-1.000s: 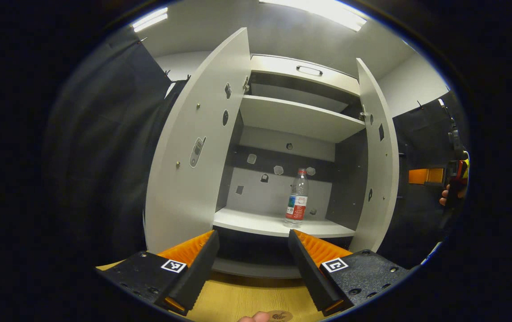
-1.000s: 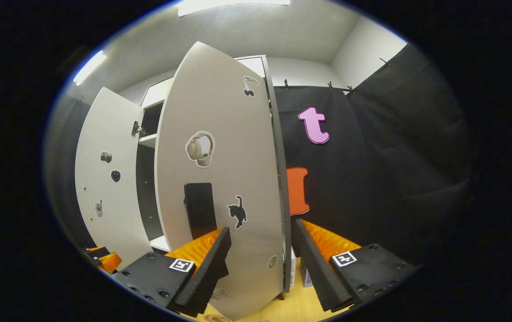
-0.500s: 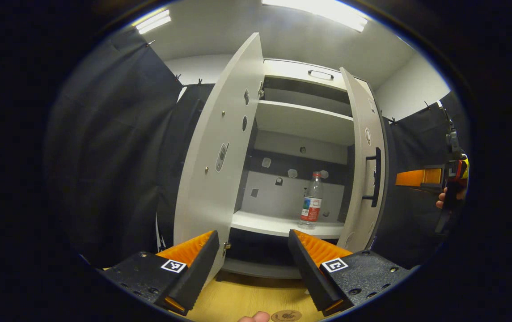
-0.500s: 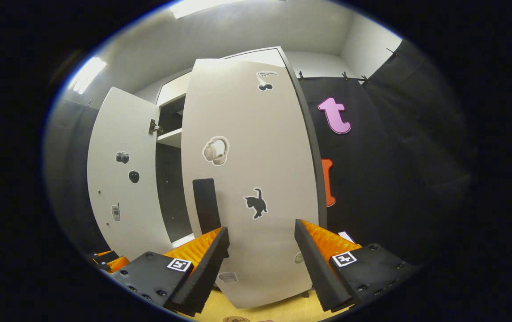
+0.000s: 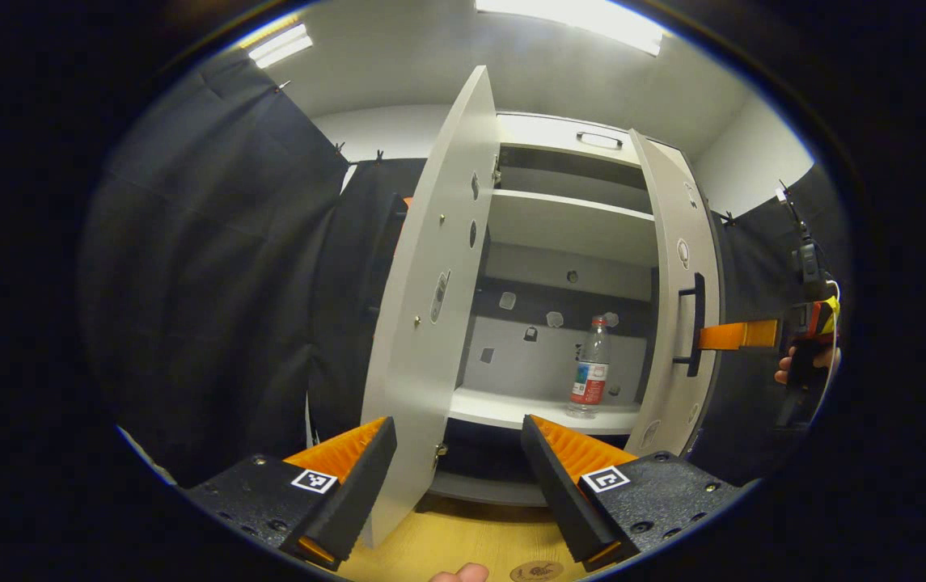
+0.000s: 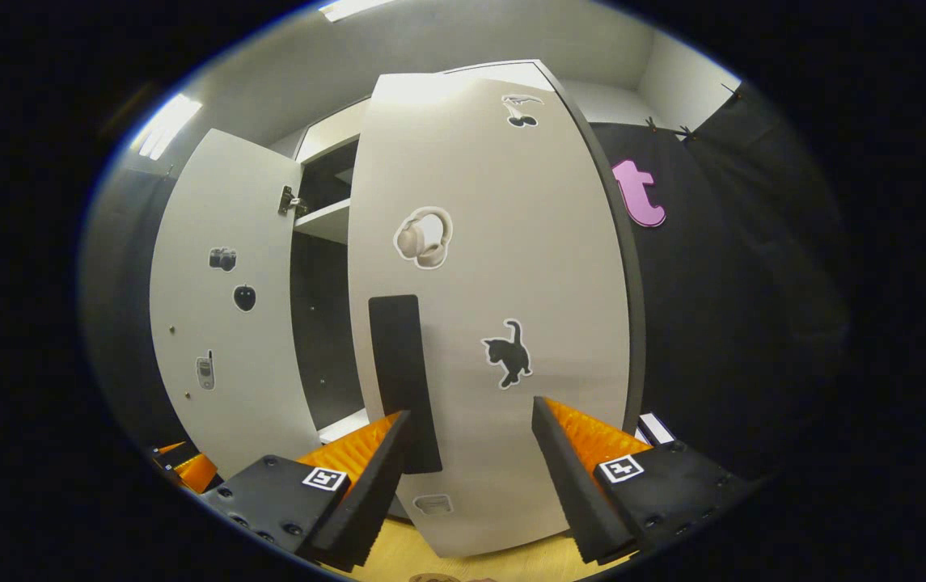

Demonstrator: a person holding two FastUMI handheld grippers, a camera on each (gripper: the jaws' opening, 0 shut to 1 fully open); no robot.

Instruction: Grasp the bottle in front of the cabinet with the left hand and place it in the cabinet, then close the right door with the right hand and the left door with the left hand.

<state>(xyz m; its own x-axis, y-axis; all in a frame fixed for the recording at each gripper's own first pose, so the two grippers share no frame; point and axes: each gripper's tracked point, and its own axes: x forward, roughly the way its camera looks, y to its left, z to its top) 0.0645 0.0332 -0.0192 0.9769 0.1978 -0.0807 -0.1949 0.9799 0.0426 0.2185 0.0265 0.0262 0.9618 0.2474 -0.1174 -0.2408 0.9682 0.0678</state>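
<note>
The clear plastic bottle with a red label (image 5: pixel 589 377) stands on the white cabinet's shelf (image 5: pixel 527 408), ahead of the left claw (image 5: pixel 454 477), so that job looks done. The left claw is apart and holds nothing. The right claw (image 6: pixel 469 477) is apart too, right up by the flat white right door (image 6: pixel 495 267), which looks partly shut. The white left door (image 5: pixel 430 267) is wide open and comes last.

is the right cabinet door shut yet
Not yet: the right door is partly swung in, but the bottle on the shelf shows through the gap beside it.
</note>
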